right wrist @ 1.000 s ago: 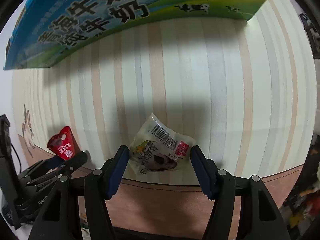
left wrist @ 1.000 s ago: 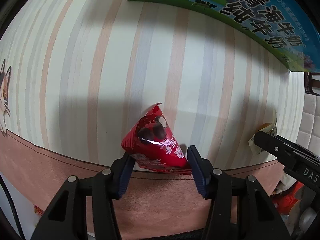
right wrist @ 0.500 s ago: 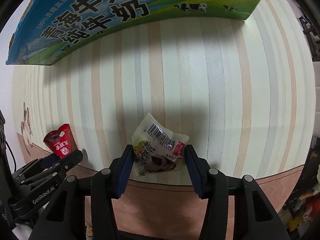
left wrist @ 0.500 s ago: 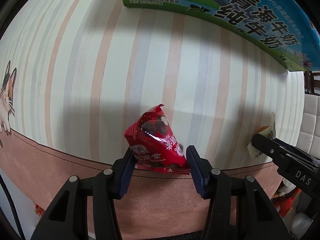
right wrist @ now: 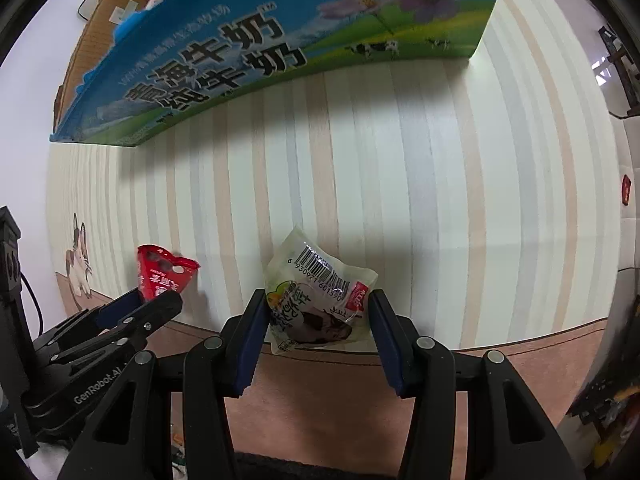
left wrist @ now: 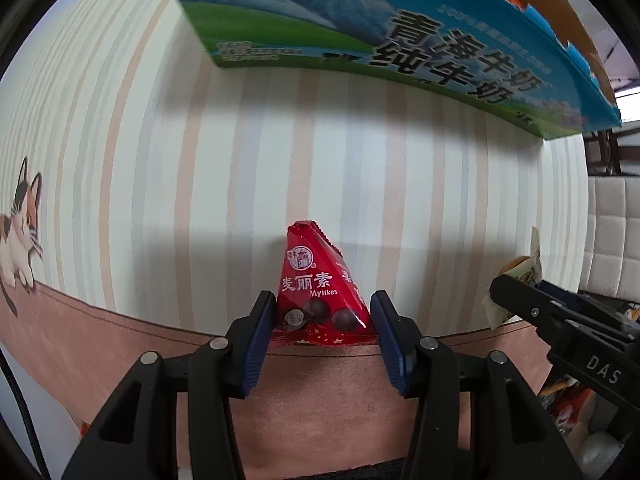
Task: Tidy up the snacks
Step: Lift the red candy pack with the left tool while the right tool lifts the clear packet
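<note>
Both snacks now off the striped counter [left wrist: 360, 184]. Left claw [left wrist: 323, 322] is closing tighter on the red Mylikes pouch [left wrist: 316, 292], which a sec ago lay tilted on the cloth and now stands upright between the blue pads. Right claw [right wrist: 318, 322], wide open a sec ago, has clenched on the pale barcode packet [right wrist: 316, 300]. Milk carton box [right wrist: 248, 52] looms larger w/ its open top visible. Likely next: carry both to the box; pickup looks done.
</note>
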Available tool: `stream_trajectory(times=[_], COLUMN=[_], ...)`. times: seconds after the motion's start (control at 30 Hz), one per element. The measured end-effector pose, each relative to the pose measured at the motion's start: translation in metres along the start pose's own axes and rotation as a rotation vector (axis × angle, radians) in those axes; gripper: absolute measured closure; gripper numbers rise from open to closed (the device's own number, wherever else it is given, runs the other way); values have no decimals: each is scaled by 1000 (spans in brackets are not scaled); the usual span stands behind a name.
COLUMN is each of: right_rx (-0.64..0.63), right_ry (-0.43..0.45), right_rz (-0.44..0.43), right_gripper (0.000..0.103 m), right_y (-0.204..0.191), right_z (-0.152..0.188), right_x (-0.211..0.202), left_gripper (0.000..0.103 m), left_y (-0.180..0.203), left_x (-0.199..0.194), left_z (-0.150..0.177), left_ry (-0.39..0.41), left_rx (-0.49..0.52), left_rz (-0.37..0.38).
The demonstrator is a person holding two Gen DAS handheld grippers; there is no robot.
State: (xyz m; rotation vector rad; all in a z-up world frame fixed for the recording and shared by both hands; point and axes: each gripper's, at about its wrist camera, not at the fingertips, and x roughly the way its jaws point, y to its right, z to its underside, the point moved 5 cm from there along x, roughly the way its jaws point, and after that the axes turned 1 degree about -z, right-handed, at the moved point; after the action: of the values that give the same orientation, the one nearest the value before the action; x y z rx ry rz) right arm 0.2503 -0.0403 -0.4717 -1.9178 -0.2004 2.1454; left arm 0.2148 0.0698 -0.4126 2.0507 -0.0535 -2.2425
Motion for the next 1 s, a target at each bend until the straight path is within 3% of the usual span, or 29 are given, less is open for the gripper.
stream_trajectory(times=[0.13, 0.23, 0.43, 0.6, 0.8, 1.0], right_rx=[28, 53, 84, 92, 89, 88], right_ry=[-20, -27, -33, -41, -46, -39], right_rz=[-8, -16, -29, -32, -27, -19], right_gripper=[50, 50, 50, 50, 50, 50], right_y=[8, 11, 20, 26, 24, 22], right_z=[-2, -1, -1, 0, 1, 3], right_x=[4, 11, 15, 17, 22, 24], left_gripper=[56, 56, 56, 56, 56, 61], left_y=[-1, -11, -28, -27, -16, -10], left_x=[17, 29, 30, 21, 26, 32], left_z=[-7, -9, -13, -21, -34, -24], left_ry=[-61, -119, -146, -95, -87, -64], left_rx=[-19, -87, -179, -114, -66, -58], left_rz=[29, 104, 195, 95, 52, 34])
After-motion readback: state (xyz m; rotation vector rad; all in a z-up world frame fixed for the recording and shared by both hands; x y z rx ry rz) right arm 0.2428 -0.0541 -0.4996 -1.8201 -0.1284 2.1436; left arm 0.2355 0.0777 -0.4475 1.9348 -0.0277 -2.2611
